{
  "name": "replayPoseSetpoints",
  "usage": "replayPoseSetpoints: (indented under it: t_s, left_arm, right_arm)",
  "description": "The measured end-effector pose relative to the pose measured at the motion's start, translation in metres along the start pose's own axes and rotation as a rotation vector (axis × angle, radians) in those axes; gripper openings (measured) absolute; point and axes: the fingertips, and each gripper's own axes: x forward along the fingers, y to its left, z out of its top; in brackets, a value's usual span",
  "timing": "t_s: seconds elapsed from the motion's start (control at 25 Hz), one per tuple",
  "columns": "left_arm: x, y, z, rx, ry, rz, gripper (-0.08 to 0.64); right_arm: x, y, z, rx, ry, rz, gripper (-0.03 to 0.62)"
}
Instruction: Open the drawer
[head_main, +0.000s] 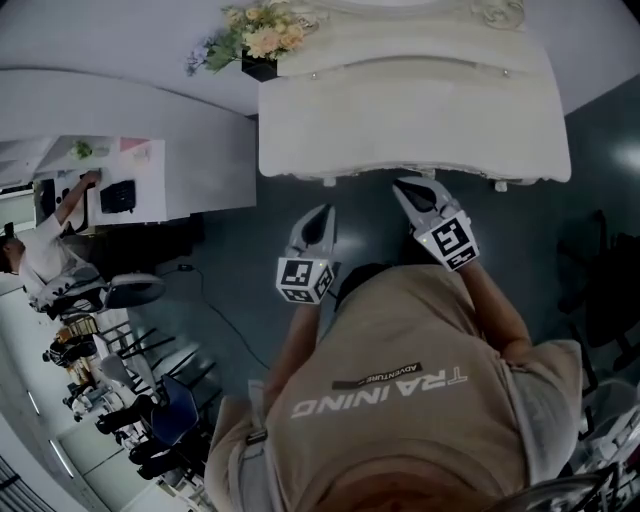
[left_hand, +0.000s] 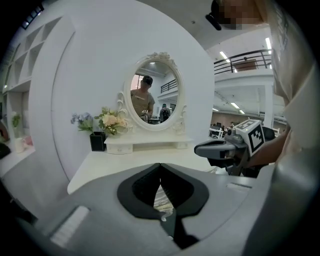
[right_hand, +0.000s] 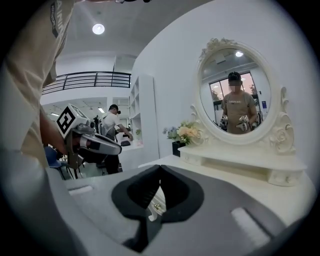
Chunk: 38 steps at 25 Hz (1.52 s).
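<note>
**Drawer Untouched, Both Tools Shut and Empty**

The opening had not begun at this moment. The person stood facing the white dressing table (head_main: 400, 130), with both tools held out short of its front edge and nothing pulled out. The left gripper (left_hand: 160, 165) had its dark jaws pressed together with nothing between them. The right gripper (right_hand: 160, 166) matched it, tips meeting and holding nothing. Through the notch under the right jaws showed a sliver of carved white front with a small brass-coloured knob. That was most likely the drawer (right_hand: 160, 197), set beneath the tabletop and apparently closed. The whole job seemed left to do: reach the knob, grip it and pull.

The table looked smooth and painted, with scalloped, moulded edges. An oval mirror (right_hand: 235, 92) in an ornate frame rose behind it. Pale flowers (head_main: 262, 35) sat in a square black vase (head_main: 258, 68) at the back corner.
</note>
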Motion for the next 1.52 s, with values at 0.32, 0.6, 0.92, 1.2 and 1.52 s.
replayPoseSetpoints:
  t_s: [0.32, 0.6, 0.92, 1.2, 1.52]
  left_arm:
    - [0.048, 0.006, -0.005, -0.046, 0.038, 0.012, 0.008]
    - [0.075, 0.039, -0.038, -0.073, 0.105, -0.006, 0.008]
    - [0.100, 0.082, -0.086, -0.057, 0.217, -0.116, 0.008]
    - [0.112, 0.110, -0.120, -0.013, 0.265, -0.215, 0.008]
    - [0.129, 0.119, -0.168, -0.051, 0.404, -0.253, 0.009]
  right_arm:
    - [0.012, -0.033, -0.017, 0.040, 0.031, 0.031, 0.003]
    - [0.037, -0.031, -0.028, 0.037, 0.102, 0.042, 0.003]
    - [0.084, -0.022, -0.016, 0.005, 0.209, 0.013, 0.003]
    - [0.139, -0.009, -0.018, 0.026, 0.240, -0.066, 0.003]
    - [0.154, -0.003, -0.031, 0.038, 0.272, -0.049, 0.003]
